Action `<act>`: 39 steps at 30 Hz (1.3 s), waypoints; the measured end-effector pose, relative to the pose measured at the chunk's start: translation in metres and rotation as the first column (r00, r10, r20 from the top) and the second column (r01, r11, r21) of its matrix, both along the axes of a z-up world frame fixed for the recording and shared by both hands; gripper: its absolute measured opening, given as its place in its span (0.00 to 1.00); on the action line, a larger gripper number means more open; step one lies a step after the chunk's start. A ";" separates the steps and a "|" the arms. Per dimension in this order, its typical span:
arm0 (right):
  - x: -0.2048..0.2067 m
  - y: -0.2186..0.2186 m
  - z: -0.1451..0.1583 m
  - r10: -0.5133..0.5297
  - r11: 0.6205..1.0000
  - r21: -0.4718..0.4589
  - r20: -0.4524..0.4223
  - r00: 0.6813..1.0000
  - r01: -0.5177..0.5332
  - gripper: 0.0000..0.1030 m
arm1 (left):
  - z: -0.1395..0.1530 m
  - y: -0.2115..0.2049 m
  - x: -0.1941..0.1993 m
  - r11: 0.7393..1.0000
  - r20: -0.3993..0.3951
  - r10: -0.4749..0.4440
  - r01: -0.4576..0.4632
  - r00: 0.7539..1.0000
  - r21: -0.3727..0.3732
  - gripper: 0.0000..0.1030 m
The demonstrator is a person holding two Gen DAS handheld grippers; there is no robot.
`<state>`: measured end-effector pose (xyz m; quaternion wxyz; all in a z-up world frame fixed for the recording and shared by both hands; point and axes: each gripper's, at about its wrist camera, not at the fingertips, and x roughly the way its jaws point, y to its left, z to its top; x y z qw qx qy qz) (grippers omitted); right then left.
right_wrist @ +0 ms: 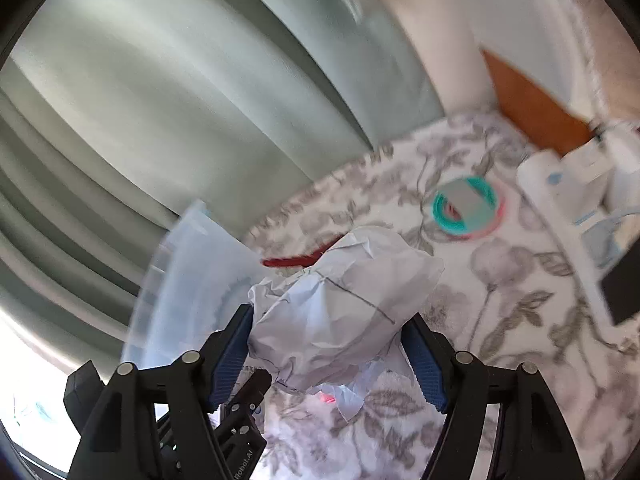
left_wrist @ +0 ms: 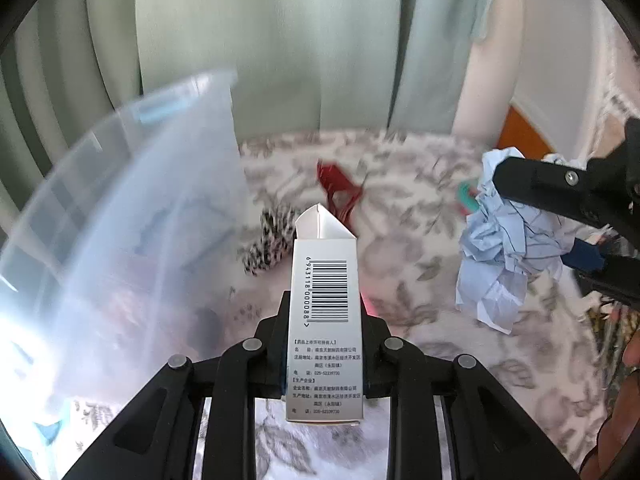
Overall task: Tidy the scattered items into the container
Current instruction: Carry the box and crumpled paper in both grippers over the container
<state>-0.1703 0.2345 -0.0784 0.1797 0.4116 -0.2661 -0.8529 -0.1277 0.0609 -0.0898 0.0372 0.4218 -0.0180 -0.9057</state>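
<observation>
My left gripper [left_wrist: 324,316] is shut on a white medicine box [left_wrist: 325,320] with a barcode, held upright above the floral cloth. The clear plastic container [left_wrist: 132,208] stands just to its left, blurred. My right gripper [right_wrist: 328,344] is shut on a crumpled ball of pale blue paper [right_wrist: 340,308], lifted off the cloth; it also shows in the left wrist view [left_wrist: 504,248], at the right. The container shows in the right wrist view [right_wrist: 192,280] to the left of the paper. A red item [left_wrist: 338,188] and a black-and-white patterned item [left_wrist: 272,240] lie on the cloth beyond the box.
A teal and pink ring-shaped item [right_wrist: 468,208] lies on the floral cloth [right_wrist: 500,280] to the right. White bottles and boxes [right_wrist: 580,184] crowd the far right edge. Pale green curtains [left_wrist: 280,48] hang behind. An orange board [right_wrist: 532,108] leans at the back right.
</observation>
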 end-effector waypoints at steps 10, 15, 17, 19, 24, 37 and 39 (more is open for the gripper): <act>0.065 0.000 0.074 -0.006 1.000 -0.030 -0.156 0.988 0.001 0.74 | 0.086 -0.008 0.058 1.000 -0.170 -0.016 0.017 0.985 0.001 0.25; 0.090 -0.014 0.114 0.029 0.999 -0.025 -0.251 0.968 -0.037 0.74 | 0.119 -0.022 0.079 1.000 -0.249 0.011 -0.007 0.968 0.016 0.25; 0.100 -0.022 0.129 0.045 0.998 -0.020 -0.288 0.957 -0.053 0.74 | 0.131 -0.030 0.088 1.000 -0.282 0.026 -0.020 0.959 0.023 0.25; 0.107 -0.030 0.140 0.062 0.997 -0.012 -0.317 0.946 -0.070 0.74 | 0.143 -0.039 0.096 0.999 -0.313 0.039 -0.031 0.949 0.031 0.25; 0.122 -0.055 0.160 0.112 0.993 0.014 -0.362 0.926 -0.114 0.74 | 0.157 -0.057 0.108 0.997 -0.354 0.066 -0.049 0.933 0.058 0.25; 0.126 -0.108 0.170 0.208 0.978 0.095 -0.373 0.904 -0.186 0.74 | 0.163 -0.116 0.112 0.982 -0.377 0.160 -0.110 0.912 0.151 0.25; 0.125 -0.116 0.167 0.223 0.975 0.107 -0.361 0.906 -0.197 0.74 | 0.158 -0.124 0.109 0.980 -0.368 0.170 -0.116 0.914 0.163 0.25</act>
